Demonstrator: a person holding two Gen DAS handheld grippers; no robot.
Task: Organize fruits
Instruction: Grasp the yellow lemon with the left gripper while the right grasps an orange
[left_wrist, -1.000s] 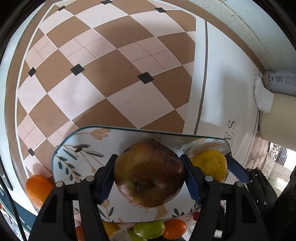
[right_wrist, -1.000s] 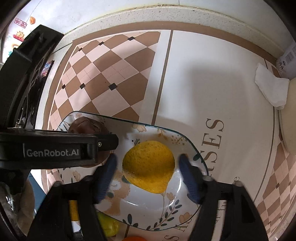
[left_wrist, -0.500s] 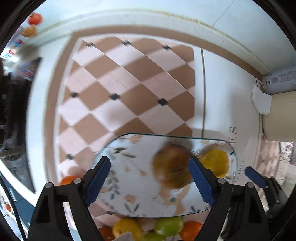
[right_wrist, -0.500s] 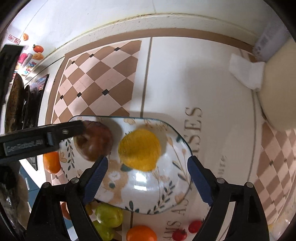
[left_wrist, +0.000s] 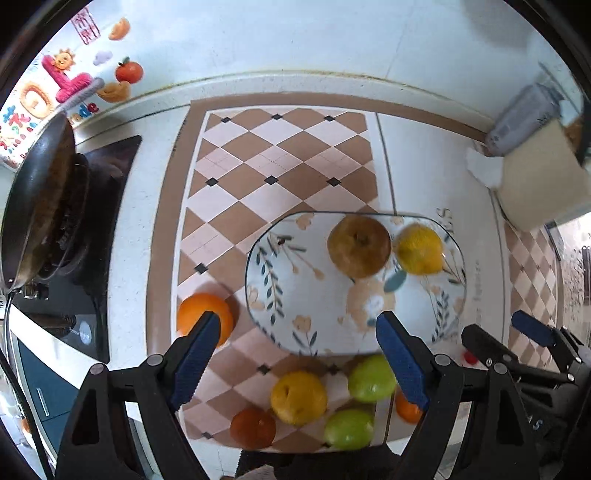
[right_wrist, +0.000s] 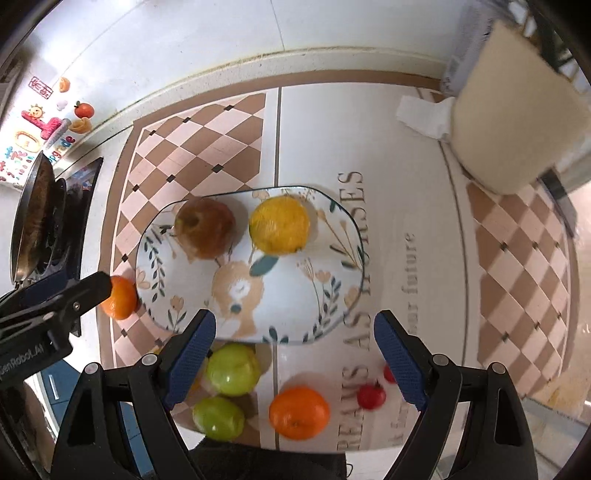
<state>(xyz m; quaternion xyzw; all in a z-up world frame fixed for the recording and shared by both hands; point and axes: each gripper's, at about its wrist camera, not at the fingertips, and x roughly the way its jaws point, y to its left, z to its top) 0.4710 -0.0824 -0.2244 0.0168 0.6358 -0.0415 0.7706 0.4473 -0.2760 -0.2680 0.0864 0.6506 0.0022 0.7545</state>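
Note:
A floral plate (left_wrist: 306, 295) (right_wrist: 321, 295) holds a brown apple (left_wrist: 359, 246) (right_wrist: 205, 233) and a yellow lemon (left_wrist: 419, 250) (right_wrist: 279, 225) side by side. My left gripper (left_wrist: 299, 363) is open and empty, raised above the plate's near left edge. My right gripper (right_wrist: 295, 360) is open and empty, above the plate's near edge. Loose fruit lies on the mat: an orange (left_wrist: 205, 318) (right_wrist: 120, 297) left of the plate, two green fruits (left_wrist: 372, 378) (right_wrist: 233, 369), a yellow fruit (left_wrist: 298, 397), a red-orange fruit (left_wrist: 253, 427), another orange (right_wrist: 299, 412) and small red tomatoes (right_wrist: 371, 396).
A black frying pan (left_wrist: 35, 206) sits on a stove (left_wrist: 103, 236) at the left. A beige container (left_wrist: 543, 181) (right_wrist: 517, 122) and a crumpled tissue (right_wrist: 423, 116) stand at the back right. The wall runs behind the counter.
My left gripper let go of the brown apple on the plate and opened. Both grippers pulled up and back, so more of the counter and the loose fruit shows.

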